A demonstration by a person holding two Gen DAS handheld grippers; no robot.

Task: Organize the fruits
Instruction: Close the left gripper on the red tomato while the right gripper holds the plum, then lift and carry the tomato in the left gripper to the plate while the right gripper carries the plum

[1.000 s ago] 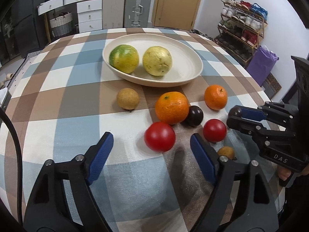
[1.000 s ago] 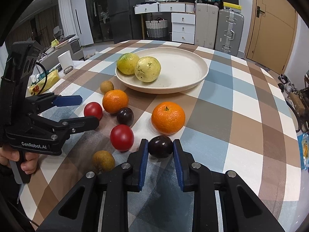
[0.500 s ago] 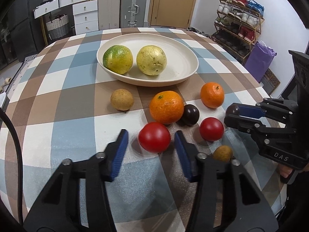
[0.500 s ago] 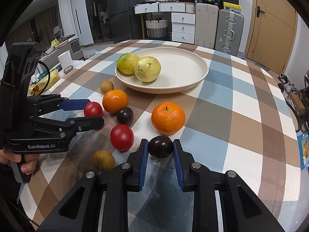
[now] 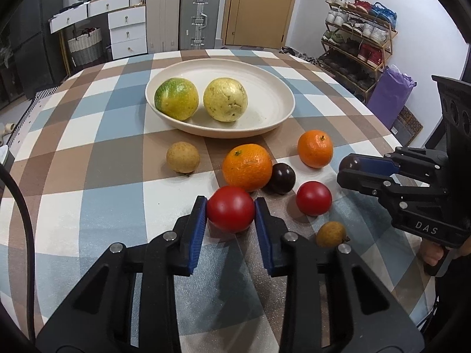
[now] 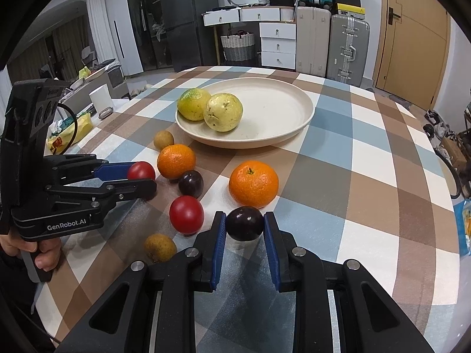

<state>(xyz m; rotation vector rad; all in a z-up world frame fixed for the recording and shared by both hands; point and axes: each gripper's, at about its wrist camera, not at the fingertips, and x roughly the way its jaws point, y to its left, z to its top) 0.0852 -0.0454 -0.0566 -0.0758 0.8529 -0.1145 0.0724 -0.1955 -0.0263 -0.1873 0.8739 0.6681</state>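
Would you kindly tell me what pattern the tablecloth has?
The tablecloth is checked in brown, blue, grey and white squares, seen best in the right wrist view.

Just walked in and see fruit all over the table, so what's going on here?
A person is sorting fruit with a handheld gripper in each hand. The left gripper has just closed on a red tomato; the right gripper is shut on a dark plum. Both fruits look still down at the checked tablecloth. Only two yellow-green fruits sit in the cream bowl; the other fruits lie loose in front of it.
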